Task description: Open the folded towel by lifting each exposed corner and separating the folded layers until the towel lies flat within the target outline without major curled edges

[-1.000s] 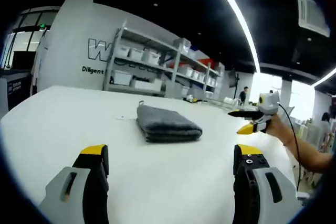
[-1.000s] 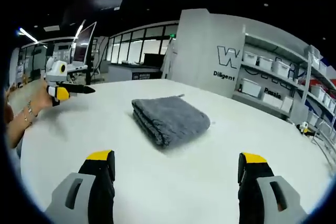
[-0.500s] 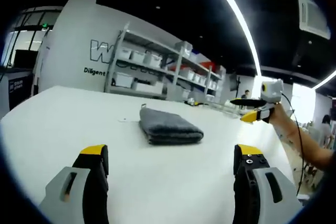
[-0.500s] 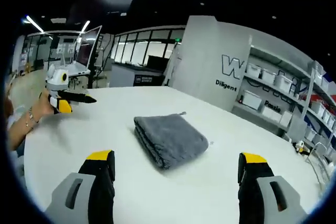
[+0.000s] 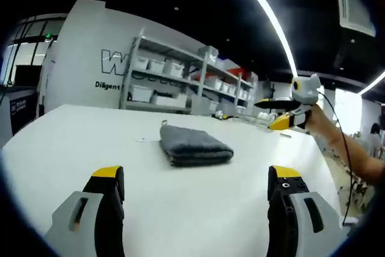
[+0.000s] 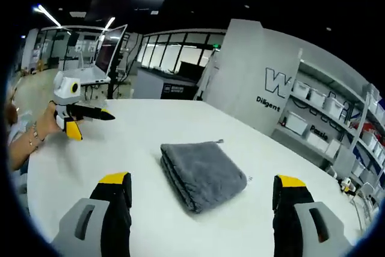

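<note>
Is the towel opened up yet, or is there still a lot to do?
Nothing looks done yet: the gray towel lies folded in a thick stack on the white table. In hand: both sets of tongs are open and off the towel, the left tongs to one side, the right tongs to the other. Left: lifting each corner, separating the layers and flattening it all.

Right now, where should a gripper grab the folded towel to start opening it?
Probably the top-layer corner by the small hanging loop of the grey towel, approached from the far side. The stacked rounded folds face the grippers, so loose edges likely lie away. Both grippers are open.
</note>
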